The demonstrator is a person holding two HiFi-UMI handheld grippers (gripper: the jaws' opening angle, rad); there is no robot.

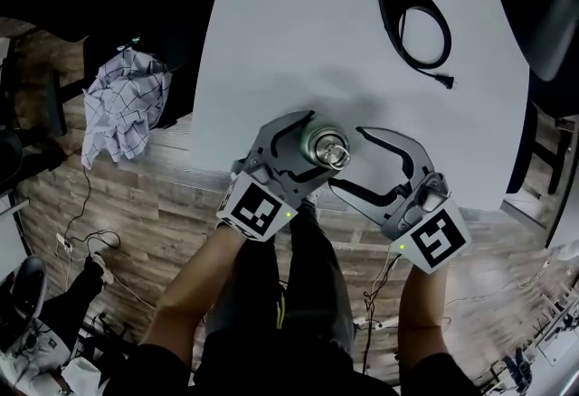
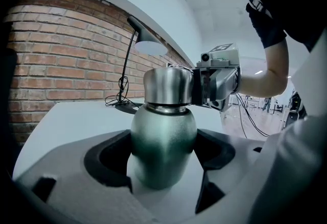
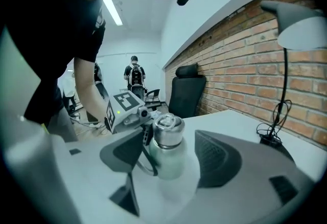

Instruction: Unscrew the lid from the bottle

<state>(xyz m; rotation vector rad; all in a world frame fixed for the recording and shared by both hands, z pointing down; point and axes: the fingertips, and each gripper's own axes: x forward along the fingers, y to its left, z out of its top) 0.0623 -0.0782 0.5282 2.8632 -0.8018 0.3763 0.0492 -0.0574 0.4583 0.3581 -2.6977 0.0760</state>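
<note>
A green metal bottle [image 1: 318, 150] with a shiny steel lid [image 1: 329, 148] stands near the front edge of the white table [image 1: 298, 33]. My left gripper [image 1: 310, 155] is shut on the bottle; in the left gripper view its dark pads [image 2: 110, 159] press both sides of the bottle's body [image 2: 163, 138], and the lid [image 2: 167, 85] rises above them. My right gripper [image 1: 348, 159] is open, its jaws set wide around the bottle's top. In the right gripper view the lid [image 3: 168, 129] stands between the spread pads [image 3: 217, 159], nearer the left one, with a gap on the right.
A lamp base with a black cable [image 1: 414, 13] lies at the table's far right; its shade [image 3: 301, 28] hangs above. A checked cloth [image 1: 127, 105] lies left of the table. A black office chair [image 3: 186, 90] stands by the brick wall. The table's front edge runs just under both grippers.
</note>
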